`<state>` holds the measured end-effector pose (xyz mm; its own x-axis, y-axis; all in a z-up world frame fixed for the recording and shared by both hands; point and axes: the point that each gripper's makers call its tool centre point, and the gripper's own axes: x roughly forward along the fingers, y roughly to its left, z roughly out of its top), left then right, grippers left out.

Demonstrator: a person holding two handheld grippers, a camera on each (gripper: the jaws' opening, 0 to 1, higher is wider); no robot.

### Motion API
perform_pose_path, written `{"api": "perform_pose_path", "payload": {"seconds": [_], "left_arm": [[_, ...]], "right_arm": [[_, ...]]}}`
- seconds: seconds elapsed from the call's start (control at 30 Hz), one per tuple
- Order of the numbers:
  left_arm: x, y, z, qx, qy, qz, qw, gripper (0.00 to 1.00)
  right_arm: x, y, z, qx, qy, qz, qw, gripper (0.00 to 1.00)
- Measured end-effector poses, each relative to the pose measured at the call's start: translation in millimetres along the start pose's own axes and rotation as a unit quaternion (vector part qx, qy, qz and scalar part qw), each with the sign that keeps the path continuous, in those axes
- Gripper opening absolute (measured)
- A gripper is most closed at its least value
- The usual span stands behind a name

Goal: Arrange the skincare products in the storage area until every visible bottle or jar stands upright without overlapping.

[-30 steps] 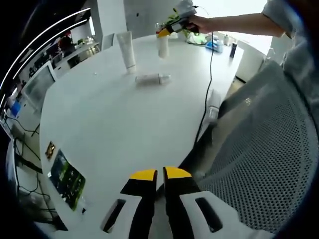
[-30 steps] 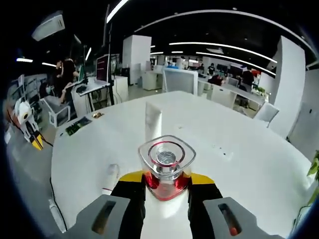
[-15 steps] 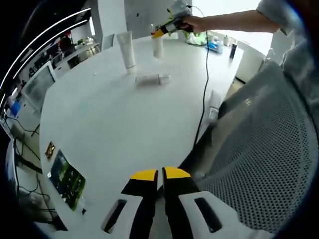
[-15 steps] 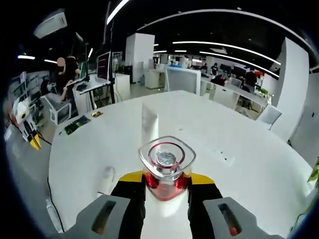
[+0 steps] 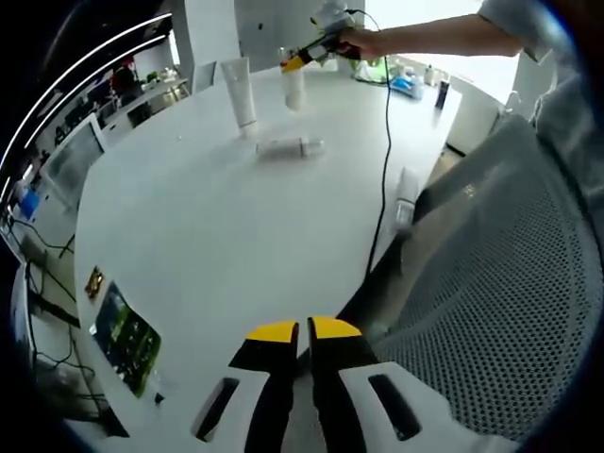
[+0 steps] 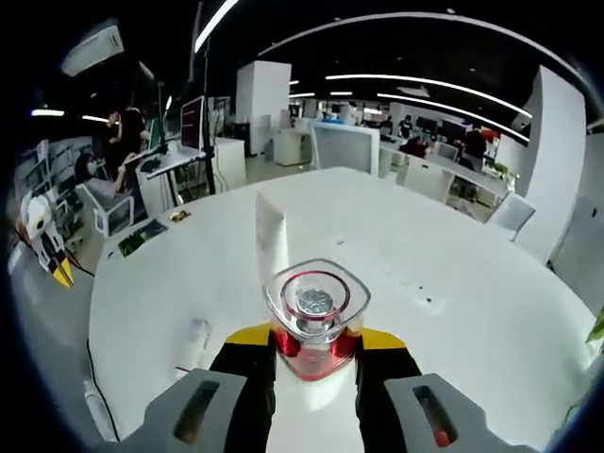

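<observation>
My right gripper (image 6: 314, 340) is shut on a bottle (image 6: 314, 300) with a clear square cap and a red body, held upright above the white table (image 6: 453, 311). In the left gripper view that gripper (image 5: 302, 60) is at the far side of the table, in a person's hand, with the pale bottle (image 5: 294, 88) hanging below it. A white tube (image 5: 241, 92) (image 6: 271, 236) stands upright nearby. Another small bottle (image 5: 289, 148) (image 6: 196, 340) lies on its side. My left gripper (image 5: 302, 330) is shut on nothing, low over the near table edge.
A black cable (image 5: 385, 170) trails from the right gripper across the table and over its edge. A grey mesh chair (image 5: 491, 283) stands to the right. A green board (image 5: 125, 340) lies near the table's left edge. Small items (image 5: 408, 85) sit at the far end.
The right gripper has carried its bottle a little farther away and to the left over the table. The left gripper, the tube and the lying bottle have stayed put.
</observation>
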<state>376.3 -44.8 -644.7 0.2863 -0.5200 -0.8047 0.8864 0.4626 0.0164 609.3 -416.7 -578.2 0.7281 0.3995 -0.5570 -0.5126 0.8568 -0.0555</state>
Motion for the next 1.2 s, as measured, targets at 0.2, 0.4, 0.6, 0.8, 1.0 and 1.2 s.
{"api": "perform_pose_path", "payload": {"seconds": [0.2,0.4,0.6,0.8,1.0,1.2], "left_arm": [[0,-0.6,-1.2,0.000,0.003,-0.001,1.0000,0.02],[1,-1.1,-2.0,-0.001,0.006,-0.003,1.0000,0.02],[1,-1.1,-2.6,-0.002,0.007,-0.003,1.0000,0.02],[1,-1.3,-3.5,-0.003,0.010,-0.004,0.9999,0.02],[2,-2.6,-5.0,-0.004,0.015,-0.008,0.9999,0.02],[3,-3.0,-5.9,-0.005,0.017,-0.010,0.9998,0.02]], "right_arm": [[3,-4,-1.6,0.015,-0.005,-0.002,0.9999,0.26],[6,-6,-6.6,0.017,0.001,-0.002,0.9999,0.25],[12,-10,-11.6,0.021,0.007,-0.002,0.9998,0.25],[18,-11,-14.3,0.020,0.011,0.001,0.9997,0.25],[20,-12,-14.9,0.039,0.004,0.002,0.9992,0.25],[21,-17,-17.9,0.051,0.001,-0.001,0.9987,0.25]]}}
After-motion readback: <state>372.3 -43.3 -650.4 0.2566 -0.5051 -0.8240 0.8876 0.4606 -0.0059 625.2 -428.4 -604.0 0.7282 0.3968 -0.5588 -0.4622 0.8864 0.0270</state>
